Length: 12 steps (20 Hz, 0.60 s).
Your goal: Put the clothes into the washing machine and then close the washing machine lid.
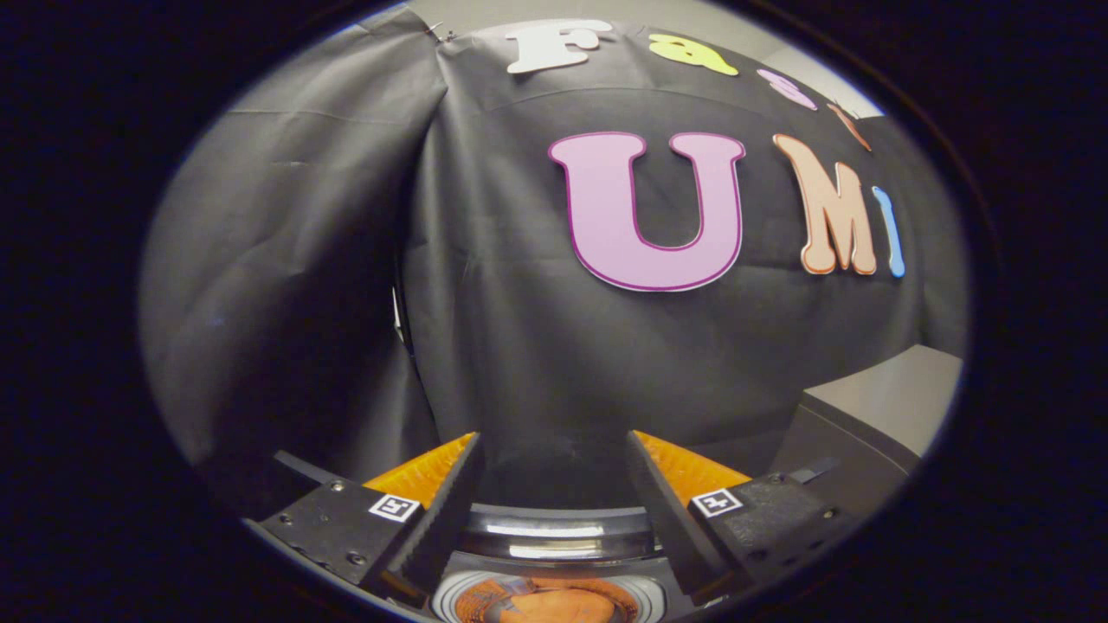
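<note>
My gripper (554, 443) is open, and nothing lies between its fingers. It is held high and faces the black cloth wall. Low down between the fingers I see the glossy round rim of the washing machine (554, 538). Just below that rim is the drum opening, with an orange piece of clothing (547, 606) lying inside it. The gripper is above the opening and does not touch the clothing. I cannot tell where the lid is or how it stands.
A grey box-like unit (874, 407) with a flat top stands to the right, beyond the right finger. The black cloth wall (485, 329) hangs close ahead and wraps round to the left.
</note>
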{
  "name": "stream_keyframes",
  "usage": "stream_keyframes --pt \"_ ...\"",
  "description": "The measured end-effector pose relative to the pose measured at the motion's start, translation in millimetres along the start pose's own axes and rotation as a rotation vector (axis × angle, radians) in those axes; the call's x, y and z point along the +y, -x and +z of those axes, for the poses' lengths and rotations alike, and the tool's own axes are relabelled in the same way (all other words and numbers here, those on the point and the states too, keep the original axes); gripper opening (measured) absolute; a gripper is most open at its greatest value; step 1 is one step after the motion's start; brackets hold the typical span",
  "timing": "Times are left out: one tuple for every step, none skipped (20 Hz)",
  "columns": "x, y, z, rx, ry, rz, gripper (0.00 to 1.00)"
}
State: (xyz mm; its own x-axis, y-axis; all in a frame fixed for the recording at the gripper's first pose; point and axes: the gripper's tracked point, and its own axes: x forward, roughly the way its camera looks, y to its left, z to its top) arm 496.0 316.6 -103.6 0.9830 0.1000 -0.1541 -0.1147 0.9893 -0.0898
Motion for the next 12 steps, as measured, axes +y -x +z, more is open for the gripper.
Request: stream_keyframes --pt "-0.4 1.8 0.7 -0.008 0.001 -0.001 0.98" --pt "-0.1 1.2 0.5 -0.015 0.0 0.0 0.98" --pt "-0.1 1.7 0.0 -0.02 0.001 0.004 0.98" --pt "-0.2 1.2 -0.1 -0.026 0.0 0.006 0.98" --pt "-0.3 1.5 -1.1 -0.022 -0.004 0.007 0.98" --pt "-1.2 1.5 -1.2 -0.024 -0.003 0.006 0.98" --pt "-2.1 1.4 -1.5 -0.023 -0.001 0.005 0.98" --pt "-1.3 1.7 -1.7 -0.028 -0.004 0.003 0.98" --pt "-1.9 2.2 -1.0 -0.031 -0.005 0.002 0.98" --pt "-2.3 1.6 -1.8 -0.029 -0.004 0.003 0.98" --pt "-2.6 1.7 -1.1 -0.029 -0.006 0.006 0.98" --pt "-3.2 0.9 -1.3 -0.029 -0.008 0.009 0.98"
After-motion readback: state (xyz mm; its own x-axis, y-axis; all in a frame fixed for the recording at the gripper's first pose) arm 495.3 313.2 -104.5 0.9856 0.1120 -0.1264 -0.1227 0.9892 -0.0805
